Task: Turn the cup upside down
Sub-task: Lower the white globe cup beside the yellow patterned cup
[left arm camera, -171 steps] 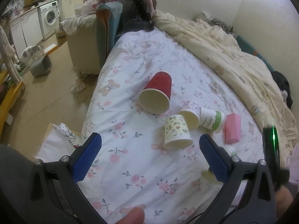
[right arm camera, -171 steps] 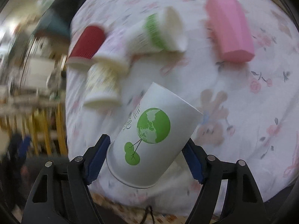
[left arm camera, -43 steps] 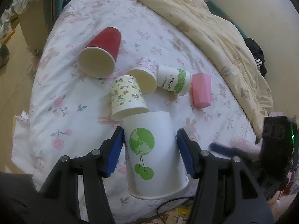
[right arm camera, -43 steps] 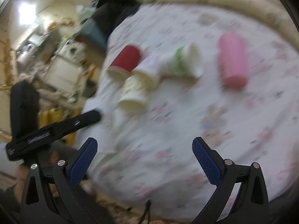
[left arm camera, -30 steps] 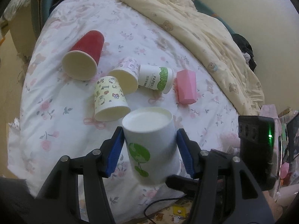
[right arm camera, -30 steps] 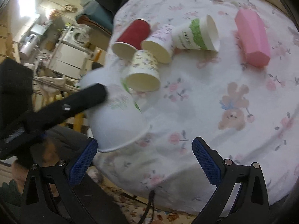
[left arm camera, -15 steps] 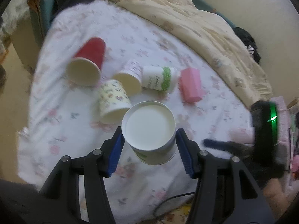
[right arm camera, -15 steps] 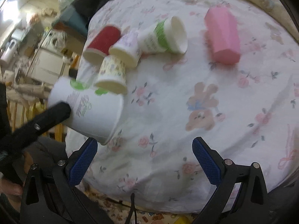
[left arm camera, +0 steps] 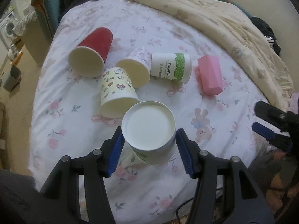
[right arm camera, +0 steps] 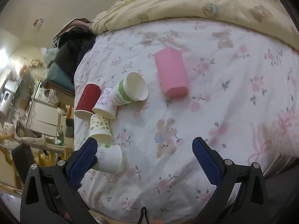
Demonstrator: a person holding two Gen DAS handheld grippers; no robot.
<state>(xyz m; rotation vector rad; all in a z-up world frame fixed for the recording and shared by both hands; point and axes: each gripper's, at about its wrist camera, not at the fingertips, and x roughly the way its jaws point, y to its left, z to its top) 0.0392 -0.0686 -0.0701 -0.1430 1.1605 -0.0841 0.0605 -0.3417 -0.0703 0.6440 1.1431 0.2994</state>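
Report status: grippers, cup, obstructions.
Left gripper shut on white globe-print cup, base facing camera. Right gripper open, empty. Yellow cartoon cup lies close behind.

home bedroom | floral bedsheet (left arm camera: 186, 37) | quilt (left arm camera: 214, 13) | washing machine (left arm camera: 8, 27)

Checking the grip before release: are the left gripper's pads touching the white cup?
Touching. The left wrist view shows both blue pads of the left gripper pressed against the white cup.

The left wrist view looks steeply down on the bed (left arm camera: 214, 100) from close above its near edge. The right wrist view looks from further right, lower and tilted. Both share the lying cups (left arm camera: 115, 91) (right arm camera: 99, 128) and pink box (left arm camera: 210, 76) (right arm camera: 172, 74).
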